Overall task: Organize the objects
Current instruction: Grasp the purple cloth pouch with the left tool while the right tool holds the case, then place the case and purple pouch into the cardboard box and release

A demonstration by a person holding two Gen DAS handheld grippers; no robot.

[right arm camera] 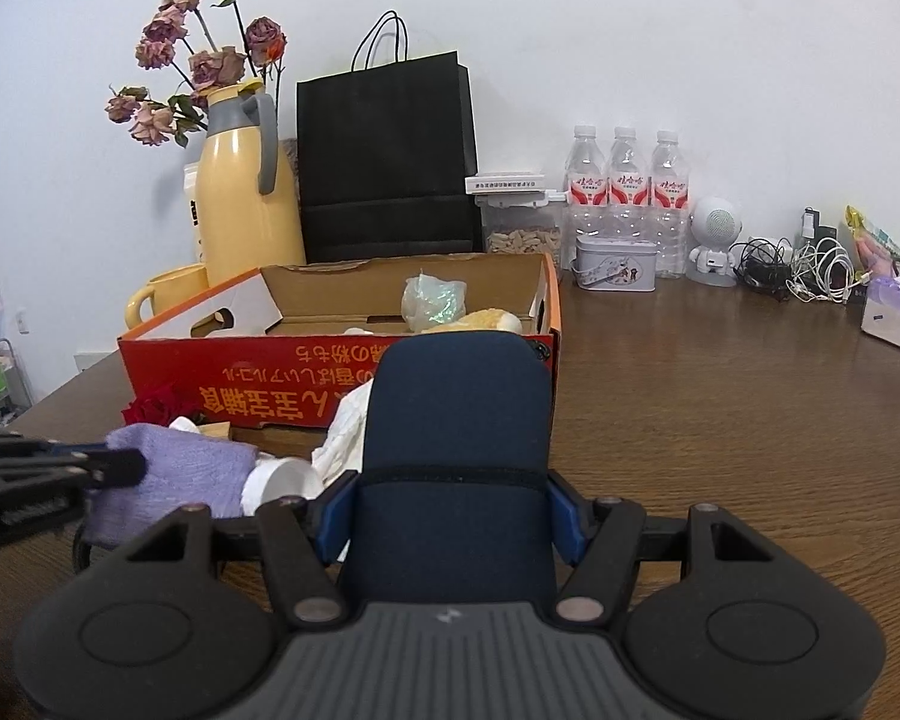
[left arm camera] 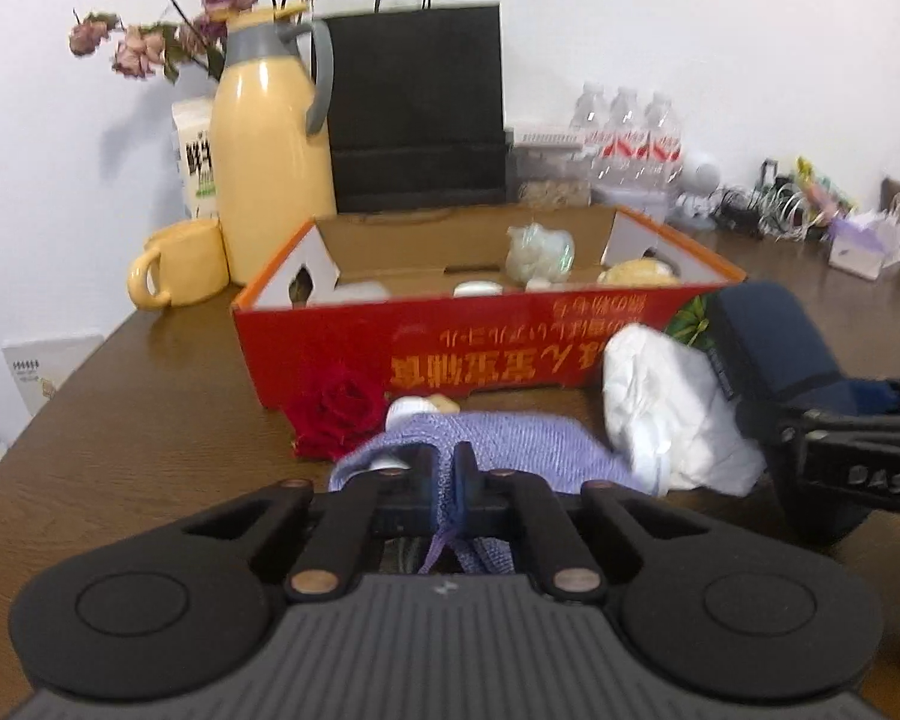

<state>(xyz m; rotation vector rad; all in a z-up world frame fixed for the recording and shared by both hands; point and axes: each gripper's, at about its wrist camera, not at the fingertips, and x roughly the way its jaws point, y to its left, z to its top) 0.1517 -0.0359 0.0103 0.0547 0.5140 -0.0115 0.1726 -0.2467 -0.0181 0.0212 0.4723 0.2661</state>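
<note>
My left gripper [left arm camera: 444, 471] is pinched tight on the lilac knitted cloth [left arm camera: 510, 441], just in front of the red cardboard box [left arm camera: 450, 342]. My right gripper [right arm camera: 453, 510] clamps a dark navy padded case [right arm camera: 459, 420], also before the box.

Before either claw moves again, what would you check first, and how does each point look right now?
1. Left claw shut on the purple cloth: ok, fabric is pinched between its pads.
2. Right claw holding the dark blue case: ok, the fingers bracket its sides.
3. Red box has free room: ok, bare cardboard floor shows.
4. Cloth free of neighbours: not ok, the red rose and white wrapper lie against it.
5. Anything hidden under the cloth: cannot tell.
</note>
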